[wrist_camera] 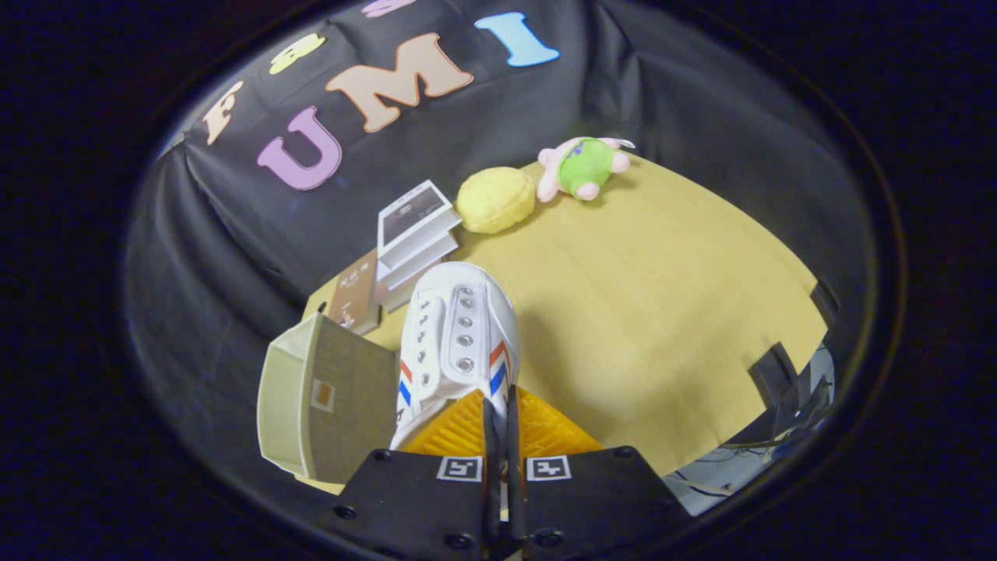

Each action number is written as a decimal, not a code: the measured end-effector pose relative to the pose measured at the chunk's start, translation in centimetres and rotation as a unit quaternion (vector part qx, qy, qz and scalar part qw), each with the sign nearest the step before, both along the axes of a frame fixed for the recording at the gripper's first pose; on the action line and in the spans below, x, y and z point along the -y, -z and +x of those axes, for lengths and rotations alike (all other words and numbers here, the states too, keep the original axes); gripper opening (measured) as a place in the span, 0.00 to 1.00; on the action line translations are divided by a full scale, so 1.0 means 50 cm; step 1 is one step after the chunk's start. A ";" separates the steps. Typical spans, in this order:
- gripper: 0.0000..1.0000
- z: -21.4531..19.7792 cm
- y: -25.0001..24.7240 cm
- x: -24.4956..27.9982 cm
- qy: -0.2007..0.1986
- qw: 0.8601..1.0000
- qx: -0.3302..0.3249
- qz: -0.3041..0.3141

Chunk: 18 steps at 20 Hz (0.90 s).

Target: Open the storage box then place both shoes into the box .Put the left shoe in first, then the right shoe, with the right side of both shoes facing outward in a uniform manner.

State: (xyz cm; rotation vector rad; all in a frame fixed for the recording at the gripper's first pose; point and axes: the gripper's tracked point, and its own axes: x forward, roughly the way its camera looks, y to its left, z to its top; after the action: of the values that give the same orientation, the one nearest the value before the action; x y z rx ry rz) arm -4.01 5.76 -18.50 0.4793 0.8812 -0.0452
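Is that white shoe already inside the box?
No, the white shoe is pinched by the gripper above the table, beside the box.

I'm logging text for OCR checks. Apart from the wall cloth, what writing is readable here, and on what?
None is readable.
Stacked books: cover print too blurred.
Brown book: marks too small.
Storage box: small tag, too small to tell.
Tongs, shut on the white shoe: square coded markers, no words.
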 end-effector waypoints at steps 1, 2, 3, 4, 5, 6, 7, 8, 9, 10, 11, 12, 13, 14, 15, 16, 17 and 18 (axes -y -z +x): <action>0.07 0.002 -0.012 -0.024 -0.003 1.000 0.005 0.006; 0.07 0.005 -0.025 -0.044 -0.007 1.000 0.011 0.011; 0.07 0.006 -0.039 -0.063 -0.009 1.000 0.018 0.015; 0.07 0.005 -0.053 -0.084 -0.013 0.999 0.022 0.018; 0.07 0.006 -0.066 -0.104 -0.017 0.999 0.025 0.023; 0.07 0.007 -0.078 -0.123 -0.019 0.999 0.029 0.028; 0.07 0.009 -0.087 -0.145 -0.023 0.999 0.031 0.033; 0.07 0.010 -0.096 -0.166 -0.026 0.998 0.033 0.037; 0.07 0.010 -0.101 -0.187 -0.031 0.998 0.034 0.041; 0.07 0.009 -0.106 -0.208 -0.033 0.998 0.035 0.045; 0.07 0.011 -0.110 -0.230 -0.037 0.998 0.036 0.047; 0.07 0.013 -0.113 -0.253 -0.042 0.997 0.037 0.049; 0.07 0.015 -0.117 -0.274 -0.044 0.997 0.038 0.052; 0.07 0.015 -0.121 -0.297 -0.050 0.996 0.040 0.055; 0.07 0.018 -0.125 -0.320 -0.053 0.996 0.041 0.059; 0.07 0.020 -0.123 -0.341 -0.058 0.995 0.041 0.063; 0.07 0.019 -0.124 -0.362 -0.062 0.995 0.041 0.067; 0.07 0.020 -0.121 -0.379 -0.066 0.995 0.039 0.068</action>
State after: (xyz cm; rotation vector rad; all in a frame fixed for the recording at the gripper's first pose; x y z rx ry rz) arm -3.01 24.71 -12.46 0.5458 0.8418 0.1551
